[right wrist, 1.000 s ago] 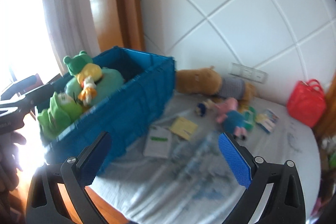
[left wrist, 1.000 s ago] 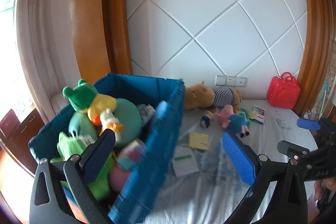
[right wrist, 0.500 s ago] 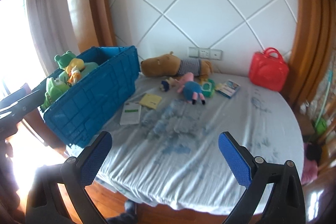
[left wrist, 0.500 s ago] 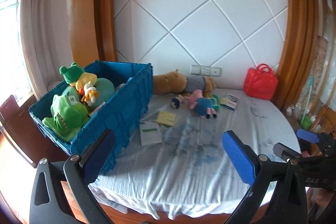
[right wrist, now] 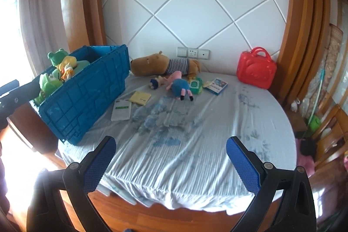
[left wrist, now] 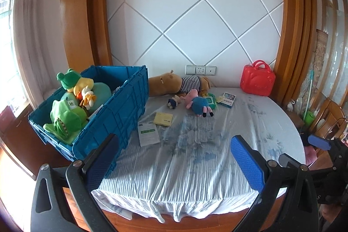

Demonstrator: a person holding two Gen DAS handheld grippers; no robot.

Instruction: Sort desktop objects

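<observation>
Left gripper (left wrist: 174, 158) and right gripper (right wrist: 168, 158): jaws spread, empty, above the table's near edge. Blue crate (left wrist: 121, 110) overhangs the left edge; cloth (right wrist: 195, 134) centre lies bare

Blue crate (left wrist: 121, 114): table's left edge, stuffed with green plushies (piled high!).
Pig plush (left wrist: 199, 102): lying near the back.
Yellow pad (left wrist: 163, 119), white booklet (left wrist: 148, 133): flat beside crate.
</observation>
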